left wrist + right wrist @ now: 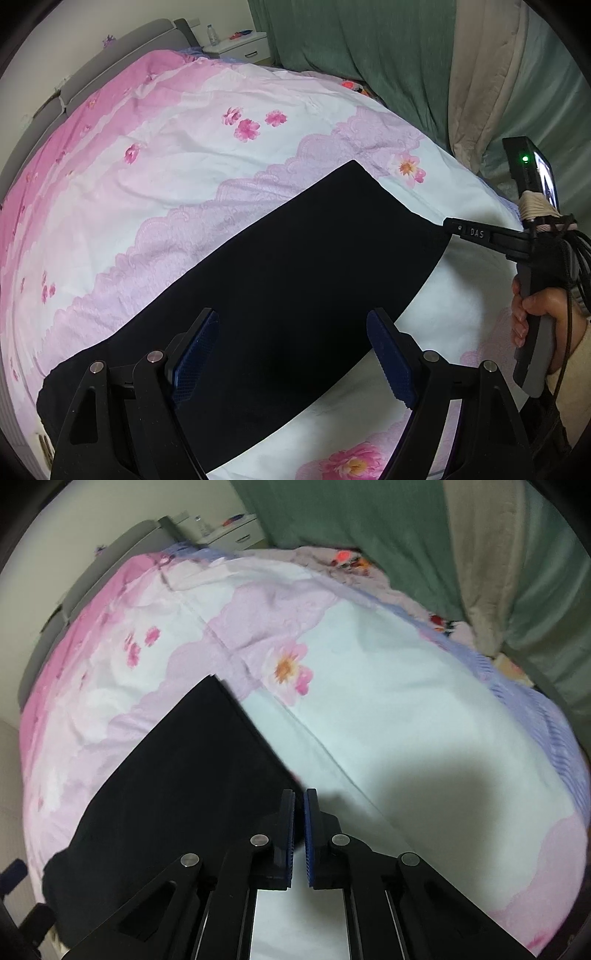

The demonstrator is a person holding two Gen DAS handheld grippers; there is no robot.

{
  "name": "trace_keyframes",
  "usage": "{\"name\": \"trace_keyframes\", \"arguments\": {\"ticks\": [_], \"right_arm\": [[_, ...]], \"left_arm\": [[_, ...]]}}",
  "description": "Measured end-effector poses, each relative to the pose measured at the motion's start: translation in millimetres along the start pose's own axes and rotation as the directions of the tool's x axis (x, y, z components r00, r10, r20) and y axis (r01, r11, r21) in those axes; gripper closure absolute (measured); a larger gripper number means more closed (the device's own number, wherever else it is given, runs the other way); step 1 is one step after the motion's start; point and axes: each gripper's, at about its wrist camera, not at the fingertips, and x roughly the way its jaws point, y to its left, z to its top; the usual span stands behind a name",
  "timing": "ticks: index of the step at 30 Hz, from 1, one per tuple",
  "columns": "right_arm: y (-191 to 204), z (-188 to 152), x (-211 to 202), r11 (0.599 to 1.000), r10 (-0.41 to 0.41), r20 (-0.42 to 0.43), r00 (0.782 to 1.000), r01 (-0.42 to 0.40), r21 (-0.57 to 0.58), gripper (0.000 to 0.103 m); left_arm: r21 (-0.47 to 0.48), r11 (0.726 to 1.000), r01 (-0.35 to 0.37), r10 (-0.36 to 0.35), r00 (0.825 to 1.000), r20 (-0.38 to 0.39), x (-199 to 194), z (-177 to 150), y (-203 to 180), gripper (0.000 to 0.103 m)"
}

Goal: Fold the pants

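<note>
Bed (184, 155): covered by a pink and white flowered quilt, with a grey headboard (110, 55) along its far edge.
Curtains (351, 55): green, hanging past the bed's far side.
Pants (277, 277): black, lying flat on the quilt near the bed's near edge, the leg end reaching towards the middle of the bed.
Nightstand (243, 46): white, at the bed's far corner, with a bottle on it.
Left gripper (291, 354): fingers wide apart above the pants, holding nothing.
Right gripper (300, 830): fingers drawn nearly together at the edge of the pants; whether cloth is pinched between them cannot be told.
Hand (535, 314): wrapped round the right gripper's handle.
</note>
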Motion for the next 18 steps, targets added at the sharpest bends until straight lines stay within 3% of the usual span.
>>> {"name": "trace_keyframes", "arguments": {"ticks": [4,9,13,15,18], "right_arm": [[-6.5,3.2,8.2,0.998,-0.065,-0.008,0.998,0.065,-0.025,0.1],[-24.8,3.2,6.0,0.998,-0.058,-0.026,0.998,0.059,0.033,0.098],[-22.5,-3.2,-11.9,0.998,-0.028,-0.021,0.999,0.029,0.05,0.063],[-20.0,-8.7,-22.5,0.998,0.005,-0.009,1.0,-0.004,0.07,0.061],[-14.7,-19.3,-31.3,0.993,0.059,-0.003,0.998,-0.058,0.103,0.049]], "left_arm": [[0.007,1.0,-0.01,0.01,1.0,-0.001,1.1,-2.2,-2.3,0.021],[0.002,1.0,-0.011,0.011,1.0,0.001,1.4,-3.4,-1.9,0.021],[0.022,1.0,-0.018,0.018,1.0,0.011,4.2,-3.6,5.7,0.021],[0.043,0.999,-0.016,0.015,1.0,0.019,7.7,-0.7,12.3,0.021],[0.117,0.993,-0.002,-0.002,0.999,0.037,16.6,13.3,21.8,0.021]]}}
